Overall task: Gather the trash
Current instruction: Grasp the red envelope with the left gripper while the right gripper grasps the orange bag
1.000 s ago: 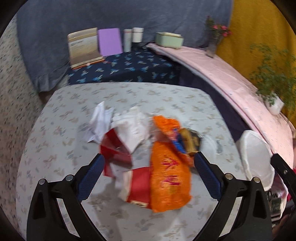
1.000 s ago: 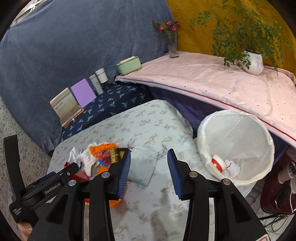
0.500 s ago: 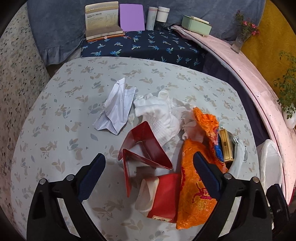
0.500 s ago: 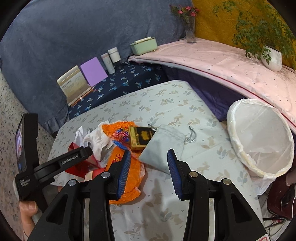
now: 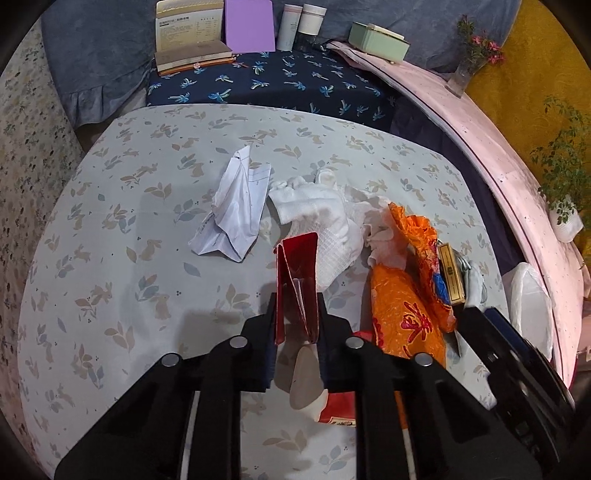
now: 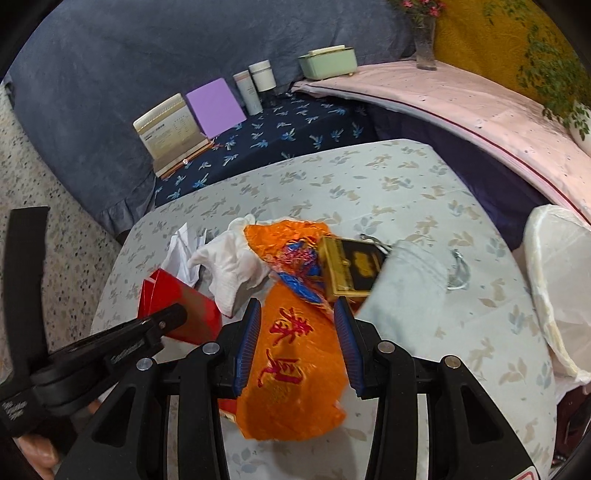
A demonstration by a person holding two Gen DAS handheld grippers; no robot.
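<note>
A pile of trash lies on the leaf-print table point(image 5: 110, 229). My left gripper point(image 5: 297, 314) is shut on a folded red card point(image 5: 297, 273), which also shows in the right wrist view point(image 6: 173, 302). Beside it lie a crumpled white paper point(image 5: 236, 214), a white cloth point(image 5: 321, 221) and an orange bag with red characters point(image 5: 406, 314). My right gripper point(image 6: 297, 332) is open, its jaws on either side of the orange bag point(image 6: 291, 369). A gold and black box point(image 6: 351, 266) and a grey pouch point(image 6: 410, 291) lie just beyond it.
A white-lined trash bin point(image 6: 554, 288) stands at the table's right edge. Behind the table, a dark blue patterned surface point(image 5: 266, 85) holds a booklet point(image 5: 188, 33), a purple card point(image 5: 249, 26) and two jars point(image 5: 301, 26). A pink-covered ledge point(image 6: 461, 107) carries a green box, a vase and a plant.
My left gripper went from wide open to shut on the red card. My right gripper moved left and down over the orange bag, away from the bin.
</note>
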